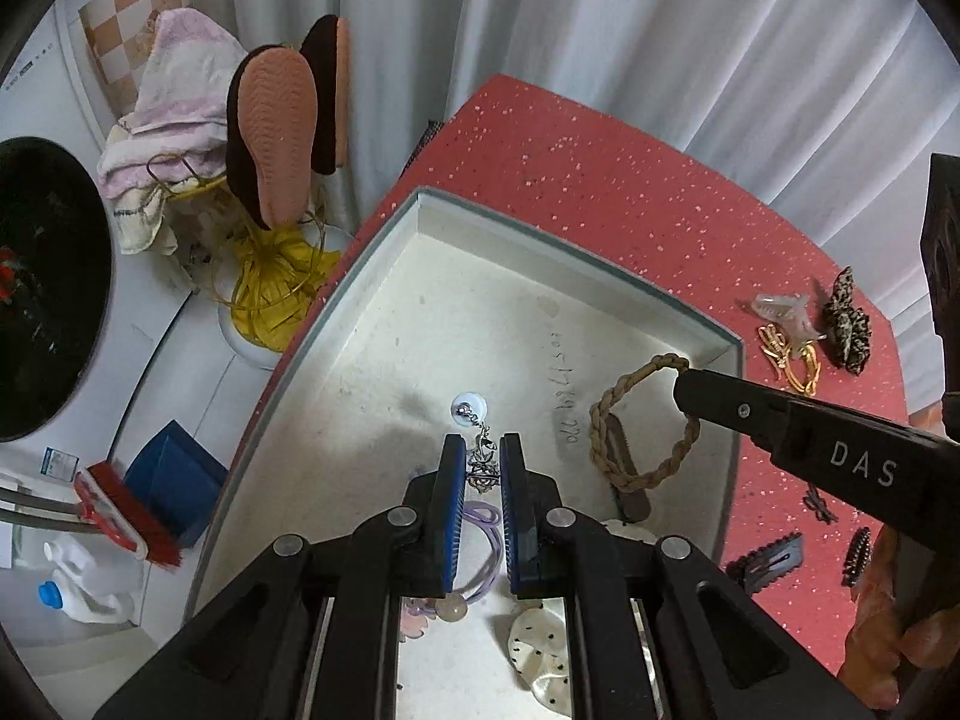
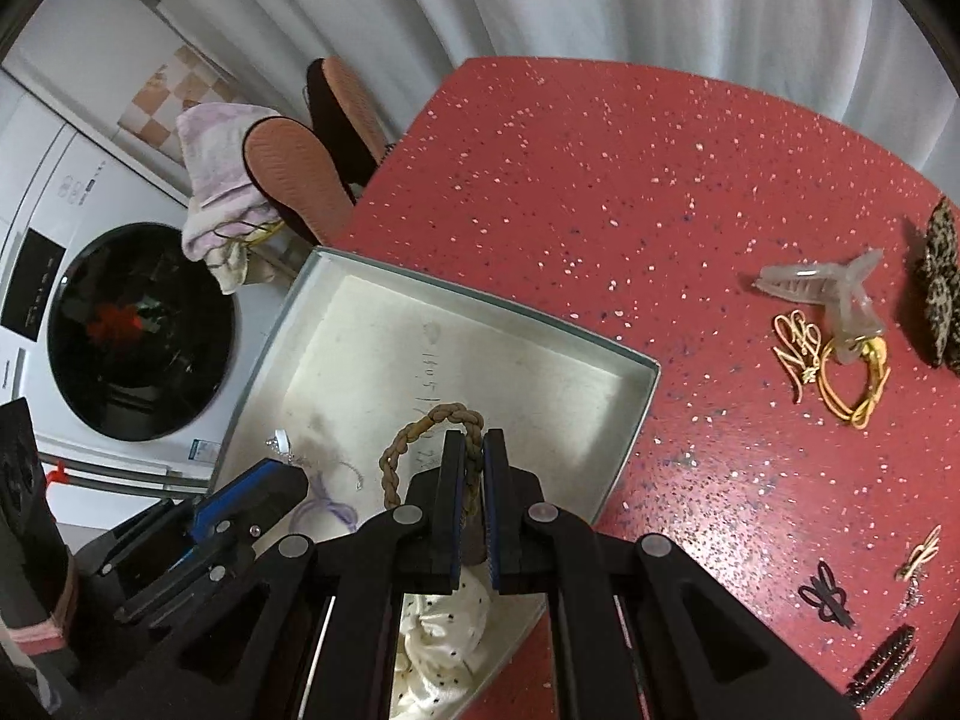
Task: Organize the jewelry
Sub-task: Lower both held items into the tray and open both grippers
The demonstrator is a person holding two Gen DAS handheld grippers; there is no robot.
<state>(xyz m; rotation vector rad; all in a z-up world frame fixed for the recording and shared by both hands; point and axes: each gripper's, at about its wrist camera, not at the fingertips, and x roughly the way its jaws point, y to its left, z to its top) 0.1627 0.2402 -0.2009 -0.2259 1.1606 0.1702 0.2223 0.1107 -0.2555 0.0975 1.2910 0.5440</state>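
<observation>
**Both claws loaded over the open box**

My left claw [image 1: 483, 468] is nearly clenched, its blue pads pinching one silver chain ornament [image 1: 483, 468] that dangles down to a round white bead [image 1: 469, 405] just above the box floor. My right claw [image 2: 474, 468] is clamped tight on one braided tan cord bracelet [image 2: 420, 432], whose loop hangs over the right part of the same box. From the left wrist view, my right claw's finger reads "D A S" in pale letters.

The box [image 1: 372, 276] is a shallow white tray with a grey rim, sitting at the counter's left edge. Faint handwritten digits run across its floor; I cannot read them surely. Inside I count one lilac cord loop [image 1: 486, 540] with pale beads, one cream dotted scrunchie [image 2: 444, 630] and one brown hair clip [image 1: 624, 468] under the bracelet.

Out on the red speckled counter [image 2: 600, 180], well apart from the box, lie one clear claw clip [image 2: 828, 288], one gold letter-shaped piece [image 2: 798, 348], one yellow-gold hair tie [image 2: 858, 384], one leopard-print bow [image 2: 939, 288], one small black bow [image 2: 825, 597], one small gold clip [image 2: 918, 555] and dark toothed clips [image 2: 882, 663] near the edge, their number unclear.

Beyond the counter stand one washing machine [image 2: 138, 330], two slippers [image 1: 282, 132] propped sole-out, and a pink-striped towel [image 1: 180, 84].
</observation>
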